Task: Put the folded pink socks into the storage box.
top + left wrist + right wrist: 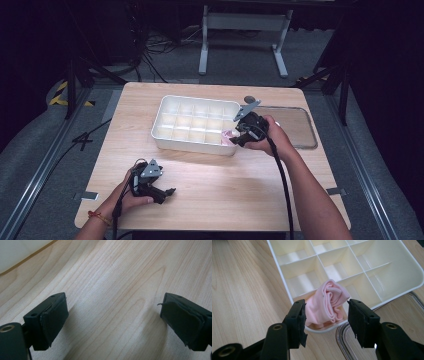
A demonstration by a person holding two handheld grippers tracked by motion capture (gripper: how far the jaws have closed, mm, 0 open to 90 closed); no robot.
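A rolled pink cloth (329,300) sits in the near right corner compartment of a white divided tray (274,257). My right gripper (327,307) is open, its jaws on either side of the cloth; a gap shows at one pad. From above, the right gripper (239,135) is at the tray's (192,145) near right corner, where the pink cloth (229,136) shows. My left gripper (167,192) rests low over the table near its front edge. Its jaws (113,307) stand wide open above bare wood with nothing between them.
A clear lid (295,127) lies flat on the table just right of the tray, and its rim (344,340) shows under my right jaws. The tray's other compartments look empty. Bare wood lies between the tray and the front edge.
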